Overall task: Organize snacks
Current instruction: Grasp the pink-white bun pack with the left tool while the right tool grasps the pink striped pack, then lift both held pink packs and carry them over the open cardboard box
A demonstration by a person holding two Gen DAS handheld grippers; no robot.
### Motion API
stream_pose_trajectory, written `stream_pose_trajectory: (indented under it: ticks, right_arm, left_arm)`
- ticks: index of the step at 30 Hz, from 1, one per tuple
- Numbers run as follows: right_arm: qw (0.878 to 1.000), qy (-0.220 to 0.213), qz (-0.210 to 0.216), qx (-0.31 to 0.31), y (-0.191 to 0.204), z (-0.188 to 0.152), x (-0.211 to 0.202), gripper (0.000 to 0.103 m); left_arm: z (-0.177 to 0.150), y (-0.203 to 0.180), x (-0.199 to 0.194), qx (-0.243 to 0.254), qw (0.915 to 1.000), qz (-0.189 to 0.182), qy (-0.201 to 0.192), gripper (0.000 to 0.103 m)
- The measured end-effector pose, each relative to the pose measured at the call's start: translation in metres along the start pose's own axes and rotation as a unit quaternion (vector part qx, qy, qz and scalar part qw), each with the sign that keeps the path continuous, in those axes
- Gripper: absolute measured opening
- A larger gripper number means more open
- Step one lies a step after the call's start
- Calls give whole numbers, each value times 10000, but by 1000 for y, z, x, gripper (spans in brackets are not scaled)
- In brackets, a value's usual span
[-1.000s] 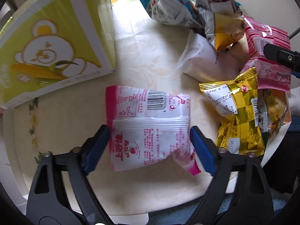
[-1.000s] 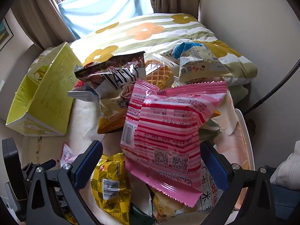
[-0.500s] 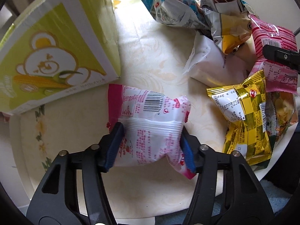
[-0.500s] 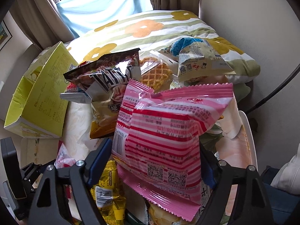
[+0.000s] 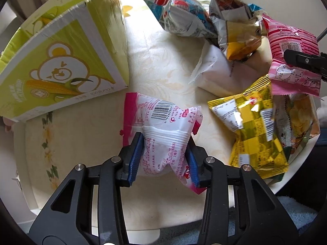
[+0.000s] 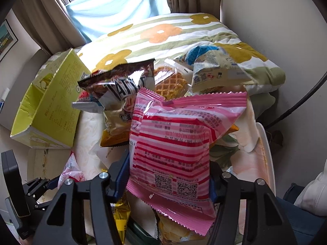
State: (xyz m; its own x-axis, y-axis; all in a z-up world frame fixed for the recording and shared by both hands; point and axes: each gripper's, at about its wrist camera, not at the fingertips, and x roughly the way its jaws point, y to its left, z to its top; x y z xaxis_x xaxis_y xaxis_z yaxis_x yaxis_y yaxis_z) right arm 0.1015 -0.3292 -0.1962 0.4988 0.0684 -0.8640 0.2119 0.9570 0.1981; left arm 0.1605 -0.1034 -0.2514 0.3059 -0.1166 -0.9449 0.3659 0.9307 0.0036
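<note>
Left gripper (image 5: pixel 164 159): clamped on the white-and-pink snack packet (image 5: pixel 163 128), blue pads pinching its lower half so the film bulges above them. A second ago wide apart either side of the packet; half a second ago just meeting it; now squeezed hard. Packet lying on the round table (image 5: pixel 85 140), apparently not lifted yet. Grasp judged secure enough to carry.

Right gripper (image 6: pixel 169 175): likewise closed down from wide open onto the pink striped bag (image 6: pixel 173 143), held upright above the heap. Both hands loaded, so the sorting step probably next.

Pose: left gripper low, reaching in from 6 o'clock, pointed toward 12. Right gripper higher, tilted over the pile, its black finger showing at 3 o'clock in the left view.

Outward from the left gripper: yellow-green carton (image 5: pixel 61 61) at 10 o'clock, open-topped, a likely destination. Gold packet (image 5: pixel 253 126) at 3 o'clock. Heap of assorted bags at 1 o'clock. Flowered quilt (image 6: pixel 163 36) beyond the table.
</note>
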Motion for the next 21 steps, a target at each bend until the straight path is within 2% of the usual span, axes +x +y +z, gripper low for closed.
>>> stream_pose_trajectory:
  ticks: [5,12,17,21]
  right_arm:
    - [9998,-158,36,-117,-1,0,-18,57]
    - [9970,-576,94,-502,5,10,-57,57]
    - [9919,-919,273,-830,17,24,-87,57]
    - [9871,-1108,552,-1011,33,43,-103,57]
  left_arm:
    - [-1,-12,-27,-46,9999,-16,-140,34]
    - [-4,-22,-88,-79,9976,22,-682,32]
    - [7,-19,-131,-300,9923,84,-1200,31]
    - [22,-7,-167,-529,9861,94,-1571,26]
